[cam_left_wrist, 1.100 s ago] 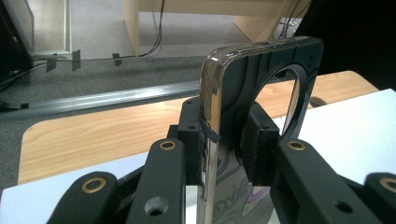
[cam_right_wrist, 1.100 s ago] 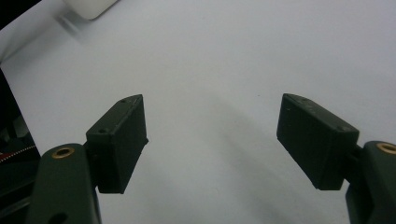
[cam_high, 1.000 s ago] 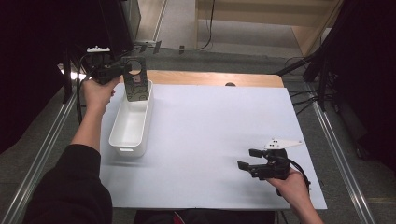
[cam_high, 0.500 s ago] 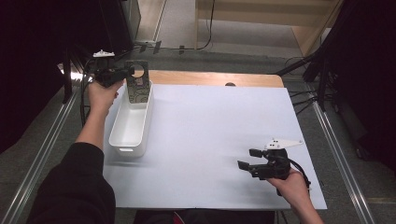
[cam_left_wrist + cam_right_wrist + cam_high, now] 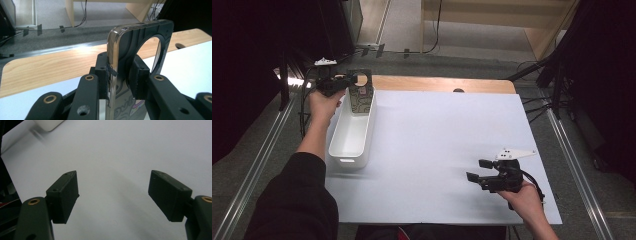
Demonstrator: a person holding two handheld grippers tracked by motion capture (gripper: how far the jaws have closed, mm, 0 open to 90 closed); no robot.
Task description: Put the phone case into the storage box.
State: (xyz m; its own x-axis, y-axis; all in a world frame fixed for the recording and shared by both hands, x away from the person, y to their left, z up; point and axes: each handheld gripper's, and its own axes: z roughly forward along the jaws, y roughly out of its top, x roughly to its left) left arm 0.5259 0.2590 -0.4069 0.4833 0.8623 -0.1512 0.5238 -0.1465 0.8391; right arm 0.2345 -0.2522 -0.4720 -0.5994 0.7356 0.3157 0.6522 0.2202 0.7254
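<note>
left gripper (image 5: 343,84): clamped on the top end of a dark phone case (image 5: 360,97) with a round hole, pads pressing both faces; it stands upright.
where the case is: its lower end dips into the far end of the white bin (image 5: 352,131), close to the bin's far wall.
right gripper (image 5: 477,169): jaws spread wide, nothing between them, resting low near the worktop's (image 5: 437,135) front right corner.
open room: big bare white stretch between bin and my right hand.
hand pose: left forearm reaches forward along the bin's left side, gripper roughly level, pointing right.

Left gripper (image 5: 343,83) clamped, arm outstretched; right gripper (image 5: 479,170) gaping, held low
</note>
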